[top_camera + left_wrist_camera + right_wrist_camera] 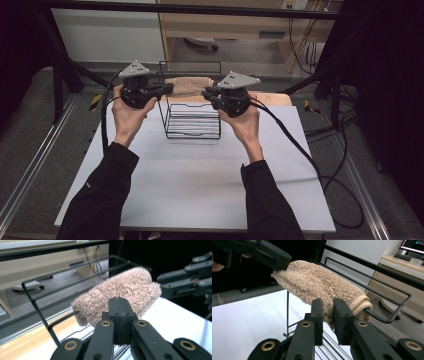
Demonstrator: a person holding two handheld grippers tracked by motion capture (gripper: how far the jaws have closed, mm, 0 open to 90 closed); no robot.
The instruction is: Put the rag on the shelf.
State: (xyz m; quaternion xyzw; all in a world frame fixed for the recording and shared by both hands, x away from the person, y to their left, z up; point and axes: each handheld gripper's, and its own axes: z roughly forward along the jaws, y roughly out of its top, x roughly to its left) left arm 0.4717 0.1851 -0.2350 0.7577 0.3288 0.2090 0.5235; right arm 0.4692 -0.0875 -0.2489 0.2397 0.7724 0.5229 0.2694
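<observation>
Hand-held grippers (pixel 168 90) at towel (pixel 187 86)

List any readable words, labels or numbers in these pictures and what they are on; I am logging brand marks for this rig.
None can be read.
Blue tag on the wooden desk: too small and blurred.
Screen at the top right of the right gripper view: bright marks, illegible.
Towel, wire rack and table: no print seen.

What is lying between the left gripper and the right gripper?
In the high view, the rolled beige towel stretches between the left gripper and the right gripper, over the black wire rack.
</observation>
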